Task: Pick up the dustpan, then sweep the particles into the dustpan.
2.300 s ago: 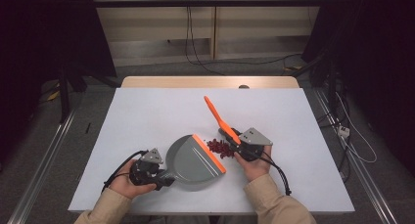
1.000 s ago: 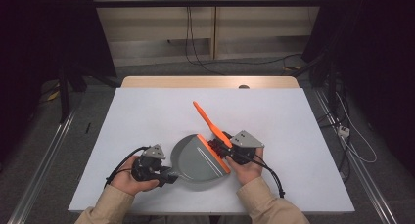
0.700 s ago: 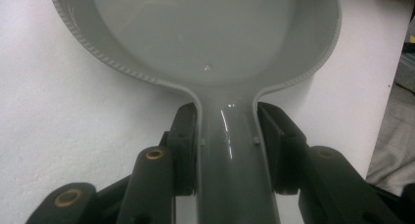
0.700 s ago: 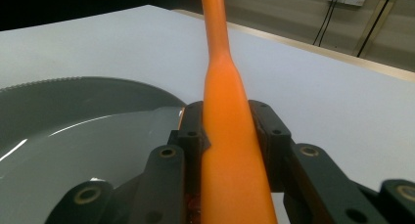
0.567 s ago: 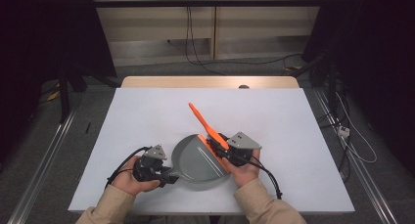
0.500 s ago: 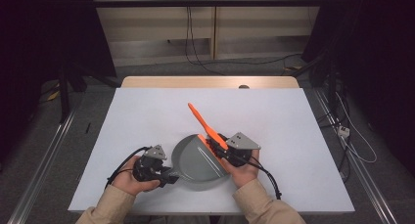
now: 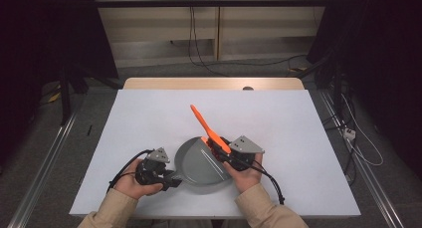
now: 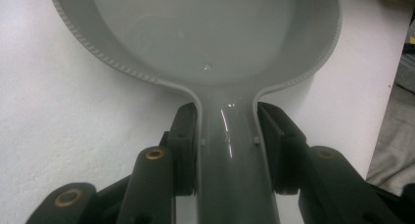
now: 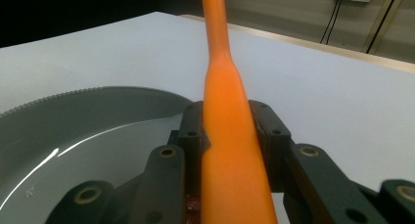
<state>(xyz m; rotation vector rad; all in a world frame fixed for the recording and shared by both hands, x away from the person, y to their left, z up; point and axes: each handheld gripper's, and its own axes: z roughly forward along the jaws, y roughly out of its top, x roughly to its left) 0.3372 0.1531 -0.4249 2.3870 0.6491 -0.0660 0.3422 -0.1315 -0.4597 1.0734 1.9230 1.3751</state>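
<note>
Dustpan: grey dustpan (image 7: 199,161) lies flat on the white table (image 7: 149,113) between the two tongs, its handle toward the left gripper (image 7: 166,178) and its far rim just beside the right gripper (image 7: 219,151).
Left tongs: jaws clamped on the dustpan's handle (image 8: 229,150), one pad on each side, seen close in the left gripper view.
Right tongs: jaws closed on the thick lower part of the orange brush (image 7: 209,128); in the right gripper view the brush handle (image 9: 222,136) rises straight up between the pads.
Brush: its handle slants up and away from the right tongs toward the far left, over the pan's far rim; the bristle end is hidden behind the gripper.
Change: earlier a small dark red heap lay on the table between the pan's mouth and the right tongs, and the brush stood farther right; now the brush and right tongs have come left to the pan's rim, and the heap is out of sight. Left tongs and pan are much where they were.
Pan contents: the part of the pan's bowl (image 8: 205,43) seen in the left gripper view shows bare grey plastic; near the right tongs I cannot tell what lies inside.
</note>
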